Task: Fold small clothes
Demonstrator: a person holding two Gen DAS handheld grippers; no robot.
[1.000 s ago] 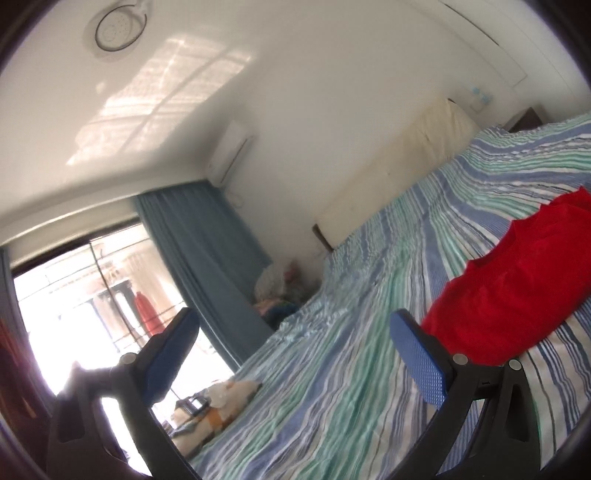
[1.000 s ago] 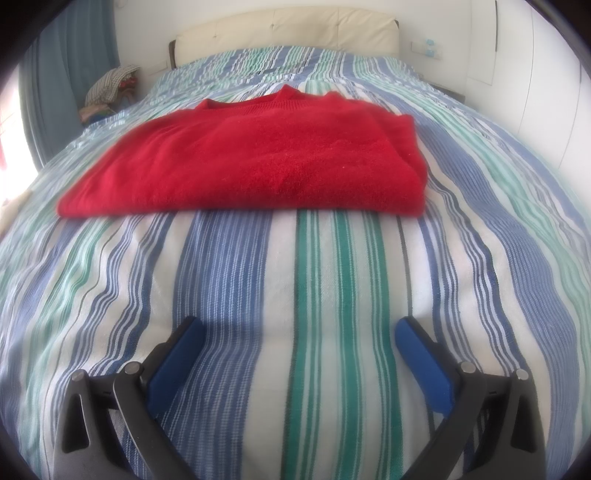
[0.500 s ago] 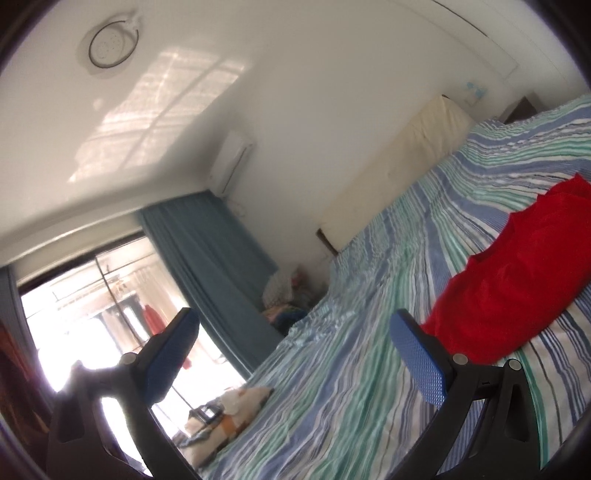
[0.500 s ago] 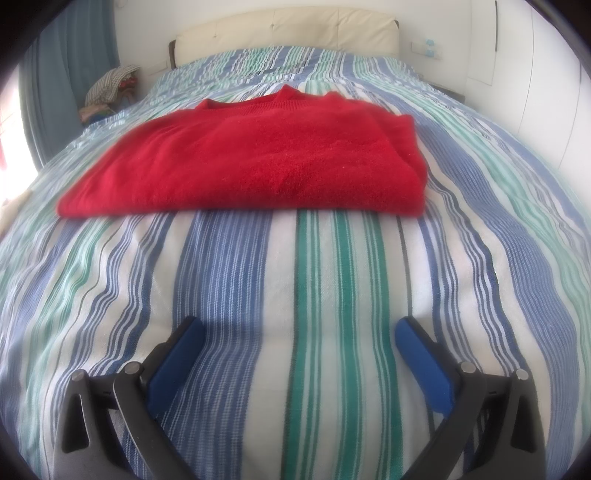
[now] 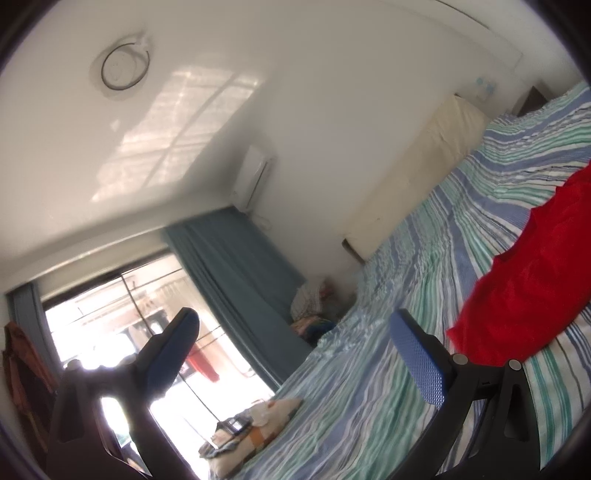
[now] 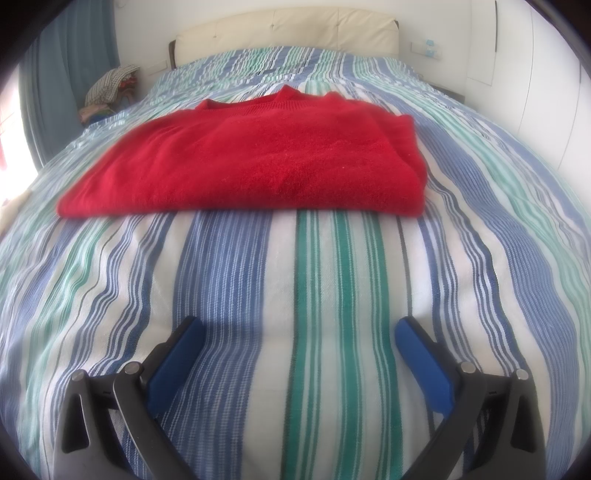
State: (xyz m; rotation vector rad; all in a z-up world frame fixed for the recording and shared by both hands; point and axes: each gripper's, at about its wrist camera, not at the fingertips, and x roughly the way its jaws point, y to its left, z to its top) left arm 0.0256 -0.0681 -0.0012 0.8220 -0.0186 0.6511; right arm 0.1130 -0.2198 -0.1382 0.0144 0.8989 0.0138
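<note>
A red sweater (image 6: 255, 162) lies folded flat on the striped bedspread (image 6: 295, 288), its neckline toward the headboard. My right gripper (image 6: 295, 365) is open and empty, low over the bedspread, a short way in front of the sweater's near edge. My left gripper (image 5: 295, 354) is open and empty, lifted and tilted toward the wall and ceiling. In the left wrist view the sweater (image 5: 535, 284) lies to the right of the gripper, apart from the fingers.
A cream padded headboard (image 6: 288, 29) stands at the bed's far end. Teal curtains (image 5: 236, 280) hang by a bright window (image 5: 110, 321). A pile of clothes (image 6: 110, 88) sits beside the bed at the left. A cushion with items (image 5: 255, 424) lies on the floor.
The left gripper has tilted further up and away, so the sweater slid to the right edge of its view. The right gripper has not moved.
</note>
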